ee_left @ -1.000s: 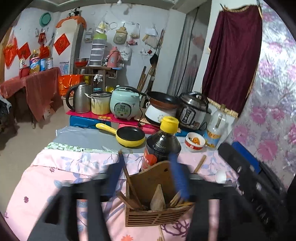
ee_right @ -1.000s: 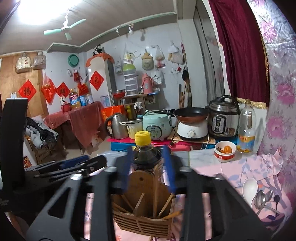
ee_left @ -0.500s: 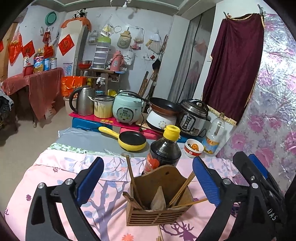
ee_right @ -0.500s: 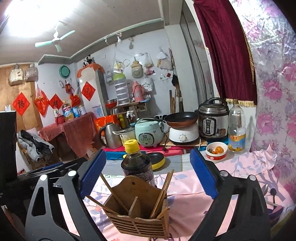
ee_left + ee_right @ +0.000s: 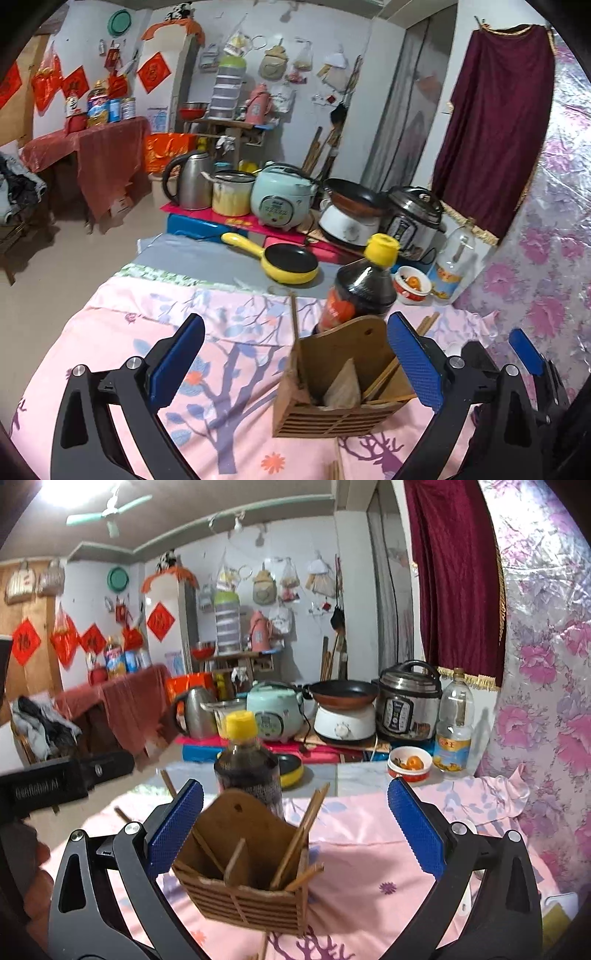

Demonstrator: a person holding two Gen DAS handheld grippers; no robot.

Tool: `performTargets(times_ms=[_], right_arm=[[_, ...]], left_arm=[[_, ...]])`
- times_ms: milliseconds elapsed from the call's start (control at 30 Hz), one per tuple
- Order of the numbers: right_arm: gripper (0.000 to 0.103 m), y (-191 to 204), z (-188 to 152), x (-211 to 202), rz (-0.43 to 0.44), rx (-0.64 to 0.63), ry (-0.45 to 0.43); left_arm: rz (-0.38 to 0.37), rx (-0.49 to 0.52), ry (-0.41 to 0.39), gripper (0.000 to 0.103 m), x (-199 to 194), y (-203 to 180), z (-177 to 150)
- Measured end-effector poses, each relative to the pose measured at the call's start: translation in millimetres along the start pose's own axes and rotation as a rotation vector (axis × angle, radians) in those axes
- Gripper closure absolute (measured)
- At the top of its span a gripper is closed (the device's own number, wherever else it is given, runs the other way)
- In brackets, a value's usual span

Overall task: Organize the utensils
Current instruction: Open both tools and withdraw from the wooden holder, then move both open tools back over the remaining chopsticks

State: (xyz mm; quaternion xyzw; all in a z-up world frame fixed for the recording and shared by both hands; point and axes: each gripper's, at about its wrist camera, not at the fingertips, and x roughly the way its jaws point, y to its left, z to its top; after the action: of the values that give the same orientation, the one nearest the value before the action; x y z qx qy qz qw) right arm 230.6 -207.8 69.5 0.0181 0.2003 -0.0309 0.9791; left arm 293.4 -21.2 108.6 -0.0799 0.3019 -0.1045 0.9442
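Here, stood on the pink flowered tablecloth (image 5: 122,332): slatted wooden utensil holder (image 5: 340,391) with wooden chopsticks (image 5: 299,842) leaning inside, just before a dark sauce bottle with yellow cap (image 5: 360,288). Left gripper (image 5: 295,369) and right gripper (image 5: 295,834) both spread wide, jaws just opened, gripping nothing, holder between the blue pads untouched

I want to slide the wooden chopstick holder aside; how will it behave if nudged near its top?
The wooden chopstick holder looks thin-walled and light, so it would probably slide easily on the pink cloth. Its tall back panel suggests it may tip. The chopsticks lean loosely and could rattle or spill.
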Motion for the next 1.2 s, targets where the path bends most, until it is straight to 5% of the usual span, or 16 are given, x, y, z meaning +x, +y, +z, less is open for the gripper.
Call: performTargets(times_ms=[467,633,767,933,1200], right_arm=[[0.006,3,-44,-72,0.01,-0.065,0.102],[0.006,-11,-91,-94,0.062,-0.075,0.182],[0.006,-32,-151,-79,0.052,-0.067,0.373],[0.006,-51,-168,-63,0.118,0.064,0.516],[0.006,-64,-173,-55,0.102,0.132,0.56]], left_arm=[[0.11,0.064,0.064,0.006,-50,10,-60],[0.1,0.139,0.146,0.006,-54,23,-133],[0.147,0.203,0.317,0.006,-33,39,-191],[-0.003,0.18,0.477,0.006,-28,51,-223],[-0.096,0.27,0.526,0.006,-25,24,-239]])
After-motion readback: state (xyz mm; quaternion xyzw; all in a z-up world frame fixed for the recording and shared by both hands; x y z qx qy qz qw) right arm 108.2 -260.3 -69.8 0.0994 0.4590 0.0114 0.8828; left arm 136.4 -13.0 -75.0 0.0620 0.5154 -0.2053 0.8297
